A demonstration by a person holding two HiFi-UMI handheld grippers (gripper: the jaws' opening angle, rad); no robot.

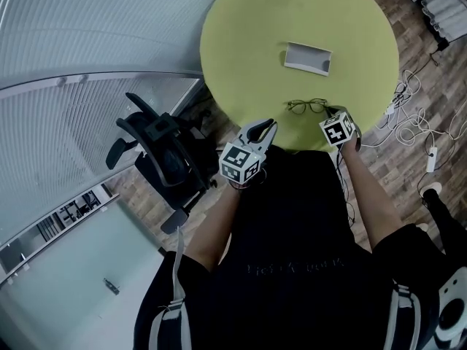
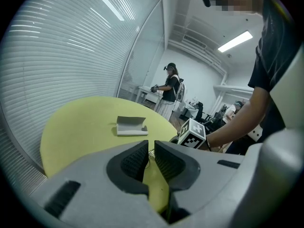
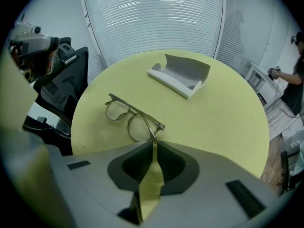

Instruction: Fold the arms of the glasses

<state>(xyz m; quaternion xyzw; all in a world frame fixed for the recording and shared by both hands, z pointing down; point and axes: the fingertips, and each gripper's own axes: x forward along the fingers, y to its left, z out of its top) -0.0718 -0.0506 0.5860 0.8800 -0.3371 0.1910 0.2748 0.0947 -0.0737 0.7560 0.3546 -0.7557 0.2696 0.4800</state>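
Round yellow-green table (image 1: 241, 35), wood floor (image 1: 412, 28), white blinds (image 1: 73, 20) — thin-rimmed round glasses (image 1: 306, 106) at its 6 o'clock edge, one arm pinched by the right gripper (image 3: 153, 144); left gripper (image 2: 150, 148) slightly parted, empty.

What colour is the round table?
The round table is yellow-green, clearest in the head view.

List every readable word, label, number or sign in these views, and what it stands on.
Black shirt: faint chest print, too blurred to read.
Black-and-white marker cubes: square patterns, no letters.
Grey open case, thin-rimmed round glasses: no text visible.
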